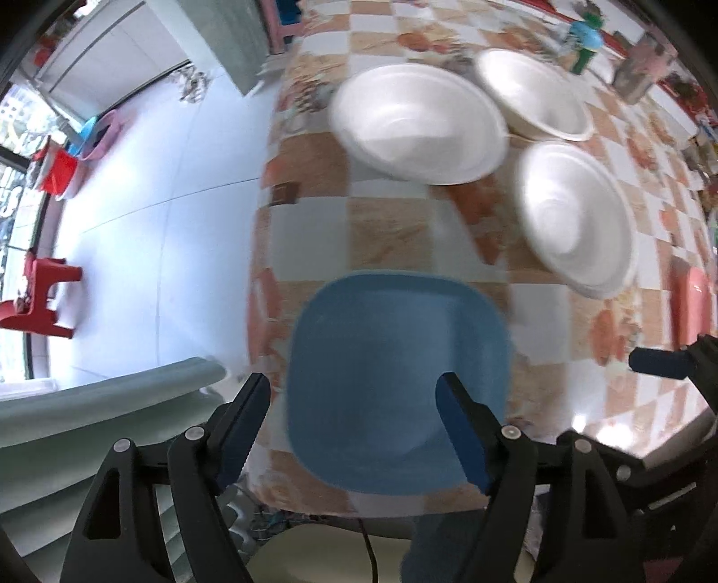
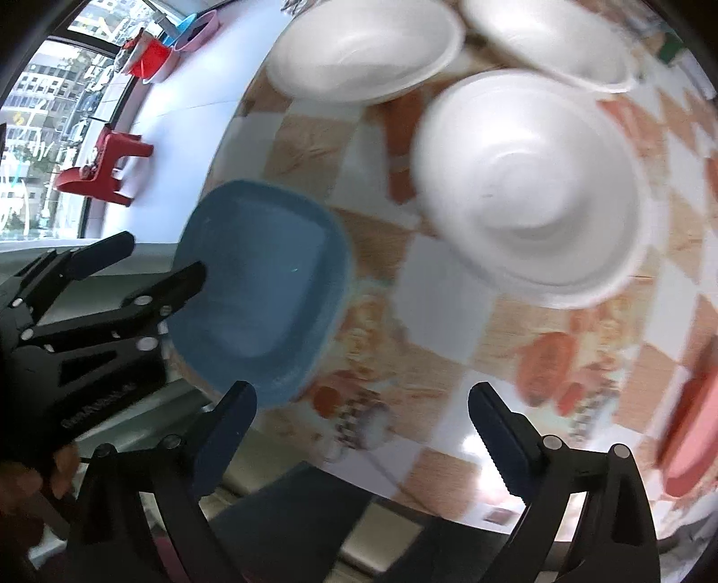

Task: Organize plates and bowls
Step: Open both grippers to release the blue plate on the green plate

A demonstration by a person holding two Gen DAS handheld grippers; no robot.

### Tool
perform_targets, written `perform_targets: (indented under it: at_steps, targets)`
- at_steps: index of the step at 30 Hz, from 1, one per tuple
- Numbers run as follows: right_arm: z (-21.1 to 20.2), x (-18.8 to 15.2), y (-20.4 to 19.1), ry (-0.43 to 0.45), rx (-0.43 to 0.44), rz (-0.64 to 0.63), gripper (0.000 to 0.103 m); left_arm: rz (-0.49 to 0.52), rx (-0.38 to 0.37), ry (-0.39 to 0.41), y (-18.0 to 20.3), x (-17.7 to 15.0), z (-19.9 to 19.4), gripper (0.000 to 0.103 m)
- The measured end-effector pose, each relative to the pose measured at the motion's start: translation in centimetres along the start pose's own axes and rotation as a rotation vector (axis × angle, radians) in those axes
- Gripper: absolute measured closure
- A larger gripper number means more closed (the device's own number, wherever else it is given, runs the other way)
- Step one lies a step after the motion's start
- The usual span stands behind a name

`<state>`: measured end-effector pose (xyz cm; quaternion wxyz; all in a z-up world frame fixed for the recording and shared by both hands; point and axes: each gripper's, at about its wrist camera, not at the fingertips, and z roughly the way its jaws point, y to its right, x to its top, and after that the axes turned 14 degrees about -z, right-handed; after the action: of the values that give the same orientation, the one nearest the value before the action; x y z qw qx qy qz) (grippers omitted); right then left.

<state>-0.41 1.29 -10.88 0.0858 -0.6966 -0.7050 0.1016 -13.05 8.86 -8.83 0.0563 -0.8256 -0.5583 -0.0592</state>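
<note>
A blue square plate (image 1: 397, 381) lies near the table's front edge; it also shows in the right wrist view (image 2: 260, 287). Three white bowls stand beyond it: one at the far left (image 1: 417, 123), one at the back (image 1: 534, 94), one at the right (image 1: 579, 215). The right wrist view shows them too: (image 2: 363, 49), (image 2: 565, 40), (image 2: 529, 184). My left gripper (image 1: 354, 421) is open, empty, above the blue plate's near side. My right gripper (image 2: 361, 430) is open and empty over the tablecloth, right of the plate. A red plate (image 1: 691, 305) lies at the right, also in the right wrist view (image 2: 691, 430).
The table has a checkered orange and white cloth (image 1: 381, 233). Bottles and a jar (image 1: 637, 67) stand at the far edge. A pale green chair back (image 1: 89, 403) is at the left. Red stools (image 1: 40, 296) and coloured tubs (image 1: 89, 139) are on the white floor.
</note>
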Motion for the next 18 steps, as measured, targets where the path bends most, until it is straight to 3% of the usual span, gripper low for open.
perform_targets:
  at_steps: [5, 7, 14, 18]
  targets:
    - [-2.3, -3.6, 3.0, 0.003, -0.068, 0.065, 0.007, 0.075, -0.081, -0.040, 3.8, -1.1, -1.1, 0.023]
    - [-3.0, -5.4, 4.6, 0.013, -0.074, 0.108, 0.001, 0.129, -0.095, -0.047, 5.4, -1.6, -1.5, 0.023]
    - [-5.3, -12.0, 10.1, 0.067, -0.048, 0.332, 0.001, 0.292, -0.085, -0.030, 10.4, -1.8, -2.0, 0.023]
    - [-6.4, -13.7, 12.0, 0.082, -0.054, 0.436, 0.001, 0.346, -0.077, -0.018, 12.3, -1.9, -2.1, 0.023]
